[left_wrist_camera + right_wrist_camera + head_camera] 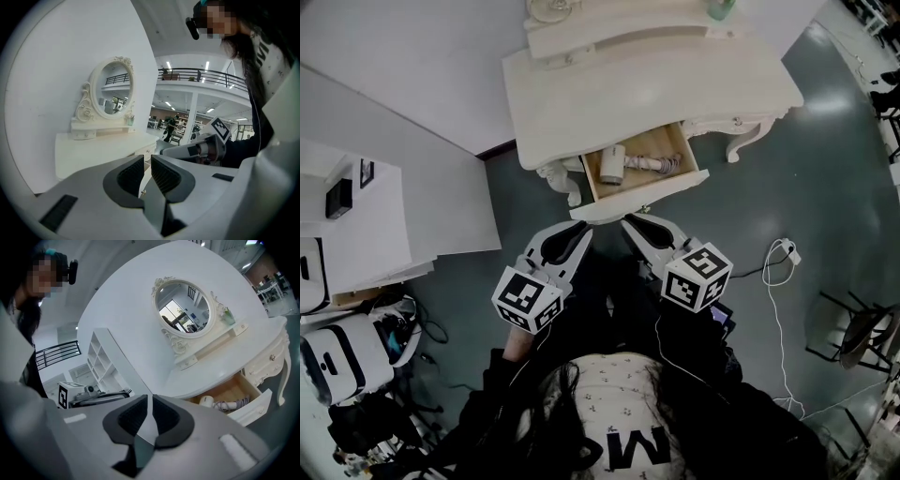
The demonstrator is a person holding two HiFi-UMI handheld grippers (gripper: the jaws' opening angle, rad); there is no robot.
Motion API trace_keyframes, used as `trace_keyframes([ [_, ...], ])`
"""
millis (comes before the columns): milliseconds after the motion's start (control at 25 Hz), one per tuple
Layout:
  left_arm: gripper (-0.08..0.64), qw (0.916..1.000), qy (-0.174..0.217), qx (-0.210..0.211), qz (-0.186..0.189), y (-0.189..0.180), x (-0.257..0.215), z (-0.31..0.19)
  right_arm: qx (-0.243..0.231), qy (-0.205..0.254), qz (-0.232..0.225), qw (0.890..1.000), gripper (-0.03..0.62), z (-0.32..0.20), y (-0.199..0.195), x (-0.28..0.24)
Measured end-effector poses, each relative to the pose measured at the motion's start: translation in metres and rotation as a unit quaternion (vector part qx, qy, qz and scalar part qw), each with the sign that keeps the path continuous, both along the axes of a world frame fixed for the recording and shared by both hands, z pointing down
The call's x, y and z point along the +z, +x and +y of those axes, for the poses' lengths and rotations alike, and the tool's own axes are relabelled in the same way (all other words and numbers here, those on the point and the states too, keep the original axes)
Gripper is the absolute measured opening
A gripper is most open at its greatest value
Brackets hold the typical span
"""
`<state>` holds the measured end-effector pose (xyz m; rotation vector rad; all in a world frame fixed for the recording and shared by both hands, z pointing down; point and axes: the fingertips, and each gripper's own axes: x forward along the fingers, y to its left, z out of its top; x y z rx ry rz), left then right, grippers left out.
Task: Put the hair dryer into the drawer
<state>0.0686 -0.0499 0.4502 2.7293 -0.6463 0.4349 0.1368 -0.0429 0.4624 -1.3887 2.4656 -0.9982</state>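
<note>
Close in front of the person, the left gripper (574,228) and right gripper (635,223) hang side by side just near of the open drawer (643,196), probably because nothing is left to carry. The left jaws stand narrowly apart and empty, and the right jaws are all but closed on nothing. The hair dryer (612,164) lies flat in the left half of the drawer, which juts from the bench (675,84). Its body is white and stubby, and its lilac cord (661,164) lies bunched to the right.
</note>
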Motion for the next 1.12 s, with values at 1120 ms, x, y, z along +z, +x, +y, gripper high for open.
trace_keyframes([
  [1120, 0.048, 0.9982, 0.025, 0.031, 0.045, -0.215, -0.015, 0.077, 0.025, 0.023, 0.064, 0.997, 0.014, 0.095, -0.226, -0.02],
])
